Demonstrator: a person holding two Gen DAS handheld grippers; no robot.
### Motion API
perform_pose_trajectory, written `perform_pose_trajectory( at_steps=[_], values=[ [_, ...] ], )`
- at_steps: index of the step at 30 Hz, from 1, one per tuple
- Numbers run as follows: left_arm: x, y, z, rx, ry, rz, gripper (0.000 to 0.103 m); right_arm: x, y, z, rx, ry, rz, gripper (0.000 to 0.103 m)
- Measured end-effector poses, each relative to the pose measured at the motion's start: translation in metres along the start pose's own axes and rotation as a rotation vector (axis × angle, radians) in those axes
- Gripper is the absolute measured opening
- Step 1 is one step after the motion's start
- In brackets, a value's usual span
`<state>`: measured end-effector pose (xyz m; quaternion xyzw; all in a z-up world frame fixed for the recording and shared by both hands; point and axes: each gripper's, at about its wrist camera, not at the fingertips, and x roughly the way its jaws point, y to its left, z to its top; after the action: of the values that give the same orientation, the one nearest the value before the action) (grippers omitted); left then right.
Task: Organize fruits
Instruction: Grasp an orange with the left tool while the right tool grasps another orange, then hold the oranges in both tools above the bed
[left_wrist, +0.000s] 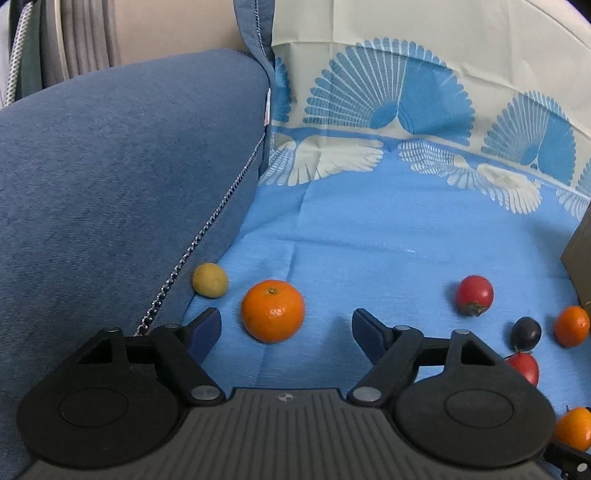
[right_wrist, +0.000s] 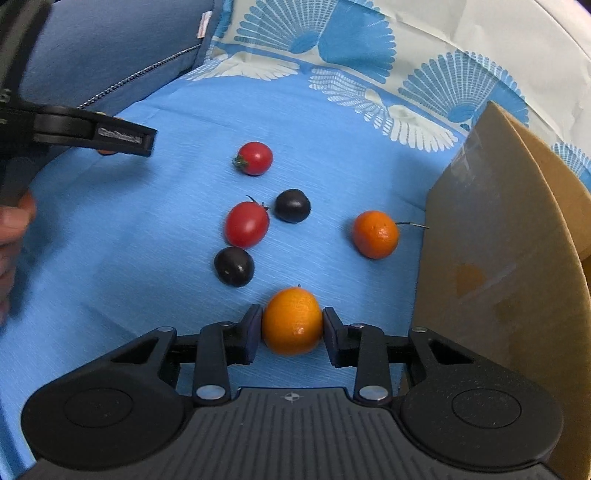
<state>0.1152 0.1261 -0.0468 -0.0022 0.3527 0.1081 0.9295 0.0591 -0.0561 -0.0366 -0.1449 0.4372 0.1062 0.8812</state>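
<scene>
Small orange fruit (right_wrist: 292, 320) on the blue cloth (right_wrist: 147, 240), pinched between the two pads of the right tool (right_wrist: 291, 328), both pads touching its sides. Just beyond it, a dark plum-like fruit (right_wrist: 234, 266), then a red tomato (right_wrist: 246, 223) touching or nearly touching a second dark fruit (right_wrist: 292, 205). Farther out, another red tomato (right_wrist: 254, 158) lying alone. Off to the right, a second small orange (right_wrist: 375, 234) near the wall of a cardboard box (right_wrist: 498, 258), apart from it.

Larger orange (left_wrist: 273, 311) resting on the same cloth (left_wrist: 369, 229), lying just ahead of the left tool (left_wrist: 286, 325) and nearer its left finger. Left tool spread wide, gripping nothing, neither finger touching the orange. Small yellowish fruit (left_wrist: 209, 279) just beyond, tucked against the edge of a blue cushion (left_wrist: 110, 166) with a beaded trim. In the left wrist view, toward the right edge: a red tomato (left_wrist: 474, 295), a dark fruit (left_wrist: 526, 333), two small oranges and part of another tomato.

Patterned fan-print fabric (left_wrist: 406, 92) rising behind the cloth. Part of a hand (right_wrist: 13, 229) at the left edge of the right wrist view, holding the left tool's body.
</scene>
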Motion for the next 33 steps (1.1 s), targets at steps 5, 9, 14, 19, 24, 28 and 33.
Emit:
perform_pose_trajectory(
  at_steps=[5,9,14,19,24,28,33],
  values=[
    [0.005,0.002,0.000,-0.010,0.012,0.017,0.070,-0.009,-0.001,0.001,0.012,-0.016,0.023,0.036],
    [0.007,0.008,0.001,-0.036,0.018,0.015,0.048,-0.015,-0.001,0.002,0.028,-0.024,0.054,0.036],
    [0.003,0.007,0.000,-0.027,0.017,0.001,0.041,-0.015,0.000,0.001,0.033,-0.016,0.063,0.036],
    [-0.002,0.011,0.002,-0.052,0.006,-0.005,0.041,-0.015,-0.001,0.001,0.037,-0.016,0.066,0.036],
    [-0.019,0.016,0.003,-0.088,-0.014,-0.031,0.041,-0.017,-0.001,-0.001,0.049,-0.010,0.071,0.036],
    [-0.034,0.021,0.004,-0.132,-0.011,-0.104,0.041,-0.022,-0.002,-0.005,0.058,-0.009,0.085,0.036],
    [-0.032,0.017,-0.002,-0.149,0.097,-0.213,0.041,-0.025,-0.003,-0.008,0.085,0.010,0.115,0.036]
  ],
)
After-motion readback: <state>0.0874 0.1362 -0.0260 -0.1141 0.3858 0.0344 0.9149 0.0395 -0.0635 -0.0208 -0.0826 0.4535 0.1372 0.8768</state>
